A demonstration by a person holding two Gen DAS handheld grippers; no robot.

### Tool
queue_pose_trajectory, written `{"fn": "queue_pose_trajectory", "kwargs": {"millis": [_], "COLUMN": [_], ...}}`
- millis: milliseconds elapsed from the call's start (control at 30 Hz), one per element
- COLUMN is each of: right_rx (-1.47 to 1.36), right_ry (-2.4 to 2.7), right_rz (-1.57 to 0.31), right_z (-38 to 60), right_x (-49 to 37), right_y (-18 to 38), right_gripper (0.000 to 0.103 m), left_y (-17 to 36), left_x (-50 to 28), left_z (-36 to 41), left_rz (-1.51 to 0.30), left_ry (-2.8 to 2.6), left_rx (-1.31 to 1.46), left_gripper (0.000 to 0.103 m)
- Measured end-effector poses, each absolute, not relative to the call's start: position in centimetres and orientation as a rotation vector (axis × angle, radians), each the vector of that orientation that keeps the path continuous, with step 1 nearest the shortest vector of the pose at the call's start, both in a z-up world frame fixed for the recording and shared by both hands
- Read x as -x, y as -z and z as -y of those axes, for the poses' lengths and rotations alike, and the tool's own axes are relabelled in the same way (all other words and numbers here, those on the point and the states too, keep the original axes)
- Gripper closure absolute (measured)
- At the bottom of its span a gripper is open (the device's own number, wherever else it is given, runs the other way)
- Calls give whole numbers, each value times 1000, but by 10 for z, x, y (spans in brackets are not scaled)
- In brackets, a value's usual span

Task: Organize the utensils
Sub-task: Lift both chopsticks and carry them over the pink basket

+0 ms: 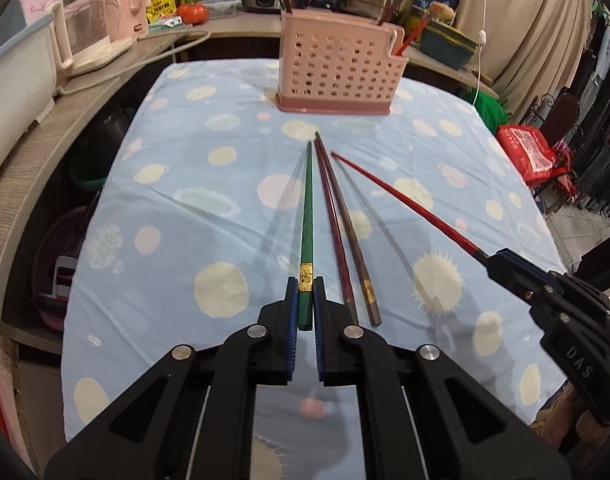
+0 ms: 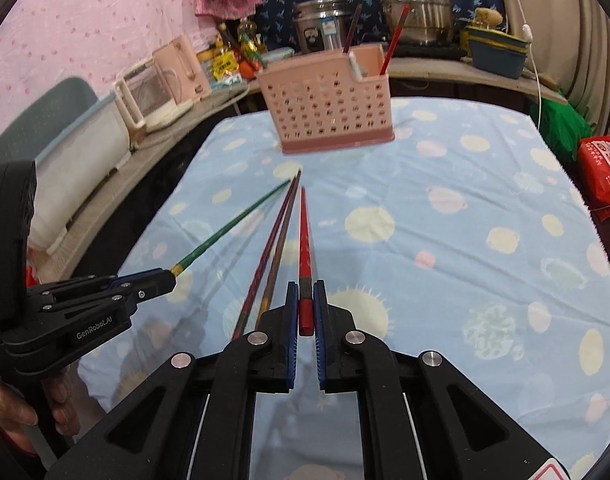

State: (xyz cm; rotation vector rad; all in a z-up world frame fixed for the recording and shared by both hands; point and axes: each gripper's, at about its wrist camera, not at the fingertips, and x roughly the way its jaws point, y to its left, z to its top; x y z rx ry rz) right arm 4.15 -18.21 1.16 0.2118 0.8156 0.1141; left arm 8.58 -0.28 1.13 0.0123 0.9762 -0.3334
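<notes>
My left gripper (image 1: 305,286) is shut on the thick end of a green chopstick (image 1: 307,216), which points forward above the table toward the pink perforated utensil holder (image 1: 337,64). My right gripper (image 2: 305,290) is shut on the end of a red chopstick (image 2: 304,224), also lifted and pointing at the holder (image 2: 329,108). Two dark brown-red chopsticks (image 1: 341,232) lie side by side on the cloth between the two held ones. The holder has several chopsticks standing in it. Each gripper shows in the other's view: right gripper (image 1: 493,262), left gripper (image 2: 167,278).
The table wears a light blue cloth with pale dots (image 1: 185,200). Behind it a counter carries a pink appliance (image 1: 105,36), steel pots (image 2: 417,4) and a blue box (image 2: 497,54). A red bag (image 1: 529,152) sits at the right. A hand (image 2: 9,412) holds the left gripper's handle.
</notes>
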Motion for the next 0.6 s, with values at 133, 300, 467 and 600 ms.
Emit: {"fn": "queue_pose_trajectory", "kwargs": {"millis": [133, 300, 467, 600], "right_rx": [-229, -239, -241, -242], "right_ry": [-108, -104, -94, -91], "right_rz": [-750, -678, -614, -569], "right_z": [192, 201, 208, 214], "right_x": [-45, -54, -66, -75], "right_y": [-38, -67, -93, -111], "right_gripper": [96, 96, 96, 96], "left_y": [-33, -63, -89, -108], "left_x": [-91, -102, -114, -125], "left_z": [-3, -9, -10, -10], "left_rz": [-930, -866, -809, -766], "left_ry": [328, 313, 294, 284], "left_rx": [7, 14, 13, 15], "left_gripper": [96, 96, 96, 96]}}
